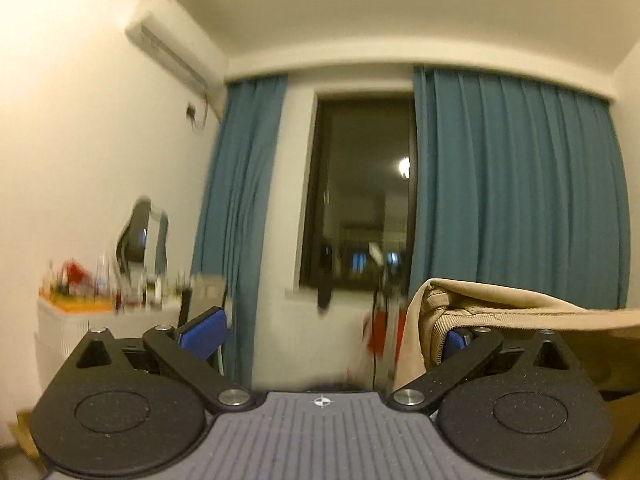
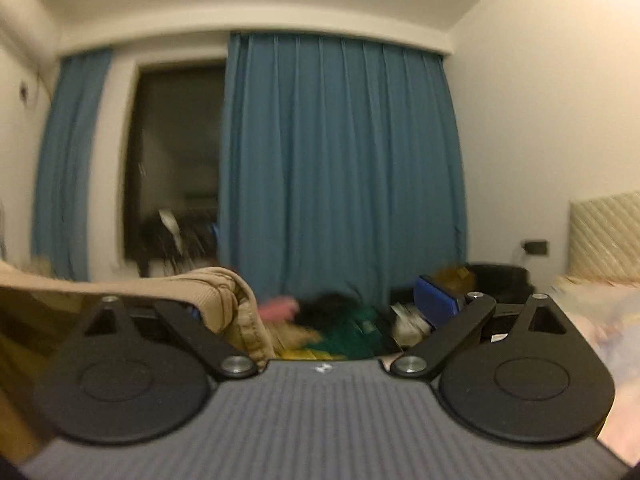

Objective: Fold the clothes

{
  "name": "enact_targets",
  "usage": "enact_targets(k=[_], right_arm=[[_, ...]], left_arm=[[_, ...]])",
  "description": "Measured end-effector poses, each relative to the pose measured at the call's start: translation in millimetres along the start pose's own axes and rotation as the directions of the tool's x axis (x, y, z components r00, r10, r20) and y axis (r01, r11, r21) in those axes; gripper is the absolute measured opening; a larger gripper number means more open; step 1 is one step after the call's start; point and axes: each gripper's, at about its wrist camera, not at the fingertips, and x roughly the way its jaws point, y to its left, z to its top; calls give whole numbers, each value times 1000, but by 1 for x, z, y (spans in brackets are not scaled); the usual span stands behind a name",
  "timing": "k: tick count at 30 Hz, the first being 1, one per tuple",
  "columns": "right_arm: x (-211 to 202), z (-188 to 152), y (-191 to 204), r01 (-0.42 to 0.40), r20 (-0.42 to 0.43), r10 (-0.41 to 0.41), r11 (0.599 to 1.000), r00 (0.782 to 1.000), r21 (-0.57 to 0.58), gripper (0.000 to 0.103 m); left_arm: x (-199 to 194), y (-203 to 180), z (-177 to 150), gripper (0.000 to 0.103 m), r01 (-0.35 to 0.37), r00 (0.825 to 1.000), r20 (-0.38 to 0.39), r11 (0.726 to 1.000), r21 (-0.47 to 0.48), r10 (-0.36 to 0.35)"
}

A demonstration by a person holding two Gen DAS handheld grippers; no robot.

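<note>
A beige corduroy garment (image 1: 480,312) hangs stretched between both grippers, held up in the air. In the left wrist view it drapes over the right finger of my left gripper (image 1: 332,336), whose jaws stand wide apart; the left blue pad (image 1: 204,332) is bare. In the right wrist view the same garment (image 2: 208,296) drapes over the left finger of my right gripper (image 2: 316,308), also wide apart, with the right blue pad (image 2: 436,300) bare. Both cameras point level at the far wall.
Blue curtains (image 2: 340,160) flank a dark window (image 1: 360,192). A white dresser with bottles and a mirror (image 1: 100,300) stands at left. A pile of clothes (image 2: 344,328) lies below the curtain. A bed and headboard (image 2: 604,236) are at right.
</note>
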Motion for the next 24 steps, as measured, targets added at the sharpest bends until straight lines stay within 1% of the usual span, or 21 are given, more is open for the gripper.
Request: enact_targets(k=[3,7,9,13,16,19,21,22,24], right_arm=[[4,69,-4,-41,19,41,999,999,21,98],[-14,142,-10,-83,50,82,996,995,24,98],[-25,162,-11,-91,63,90,996,994,10,98],[-41,196,-11,-104,78,105,994,991,-10,98],[-54,221,-12,-114,89,116,993,989,-26,98],[-66,246,-12,-124,100,127,991,987,-41,98],[-75,262,-13,-130,108,135,990,985,-52,98],[-73,264,-12,-135,98,140,989,985,-54,98],[-61,254,-9,-145,60,148,988,987,-54,98]], left_arm=[[-4,5,65,103,22,999,48,1000,-8,-22],[-8,11,152,103,53,992,112,998,-17,-50],[-16,15,191,103,71,988,136,997,-22,-67],[-47,27,247,103,107,981,163,994,-22,-102],[-66,30,282,103,133,979,157,991,-22,-128],[-77,35,304,103,141,982,134,989,-34,-135],[-75,39,309,103,147,985,102,988,-55,-141],[-70,40,308,103,145,986,85,988,-58,-140],[-55,39,299,103,138,989,57,989,-44,-136]])
